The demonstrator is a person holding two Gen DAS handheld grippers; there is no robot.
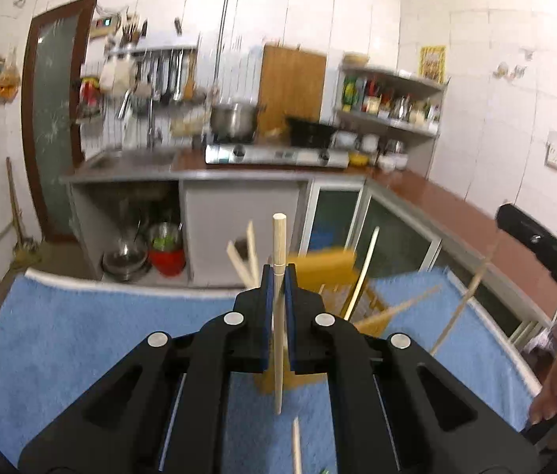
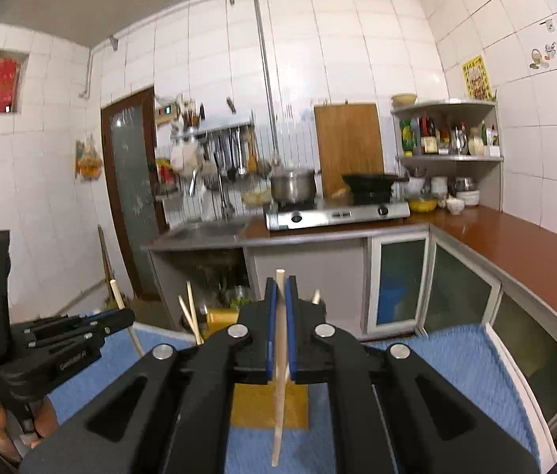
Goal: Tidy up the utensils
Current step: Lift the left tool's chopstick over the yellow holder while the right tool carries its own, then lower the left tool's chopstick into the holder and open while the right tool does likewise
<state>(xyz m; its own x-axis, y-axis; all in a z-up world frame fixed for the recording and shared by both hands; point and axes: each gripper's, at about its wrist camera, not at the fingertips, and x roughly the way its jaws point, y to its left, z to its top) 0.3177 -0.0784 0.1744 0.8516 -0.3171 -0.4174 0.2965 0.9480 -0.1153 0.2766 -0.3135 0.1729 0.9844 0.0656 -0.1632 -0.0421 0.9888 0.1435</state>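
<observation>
My left gripper [image 1: 278, 276] is shut on a pale wooden chopstick [image 1: 277, 339] that stands upright between its blue pads. Just behind it a blurred yellow holder [image 1: 329, 268] has several chopsticks [image 1: 361, 280] leaning out of it. My right gripper [image 2: 280, 288] is shut on a second upright chopstick [image 2: 278, 403], above the yellow holder [image 2: 266, 407]. In the right wrist view the left gripper [image 2: 128, 318] shows at the left with its chopstick [image 2: 118, 296]. At the right edge of the left wrist view is the right gripper [image 1: 509, 219], with a hand [image 1: 554, 395] below it.
A blue towel [image 1: 100, 339] covers the table under both grippers, and one loose chopstick [image 1: 297, 446] lies on it. Beyond the table edge are a kitchen counter [image 2: 515, 229], a gas stove [image 2: 337, 213] with a pot [image 2: 292, 185], and a sink [image 2: 207, 231].
</observation>
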